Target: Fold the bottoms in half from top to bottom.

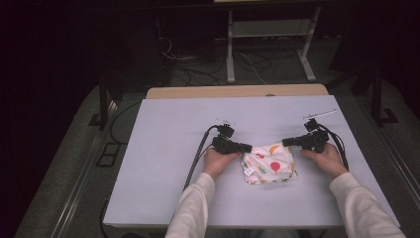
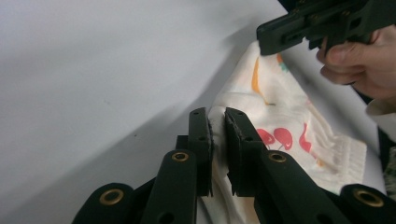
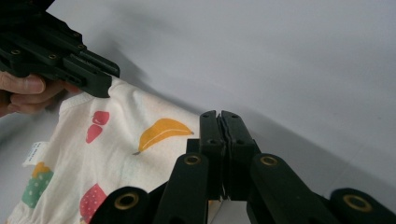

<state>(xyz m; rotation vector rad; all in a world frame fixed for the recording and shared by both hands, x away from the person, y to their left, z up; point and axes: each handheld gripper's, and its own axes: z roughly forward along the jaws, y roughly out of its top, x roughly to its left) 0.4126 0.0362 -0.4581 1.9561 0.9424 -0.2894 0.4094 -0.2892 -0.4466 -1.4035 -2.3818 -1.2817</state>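
A small white cloth (image 1: 270,163) printed with fruit lies folded on the pale table (image 1: 173,148), near the front middle. My left gripper (image 1: 250,147) lies low at the cloth's far left corner. In the left gripper view the jaws (image 2: 218,116) pinch a fold of the cloth (image 2: 280,112). My right gripper (image 1: 285,143) points in at the far right corner. Its jaws (image 3: 220,116) are pressed together over the cloth's edge (image 3: 121,154), with a sliver of fabric showing beneath them. Each gripper view also shows the other gripper's tip on the cloth's opposite corner.
A hand grips each tool, and white sleeves come in from the front edge. Cables trail from the grippers across the table. Wide bare tabletop spreads to the left and behind the cloth. A wooden strip (image 1: 237,91) borders the far edge, with stand legs and cables on the dark floor beyond.
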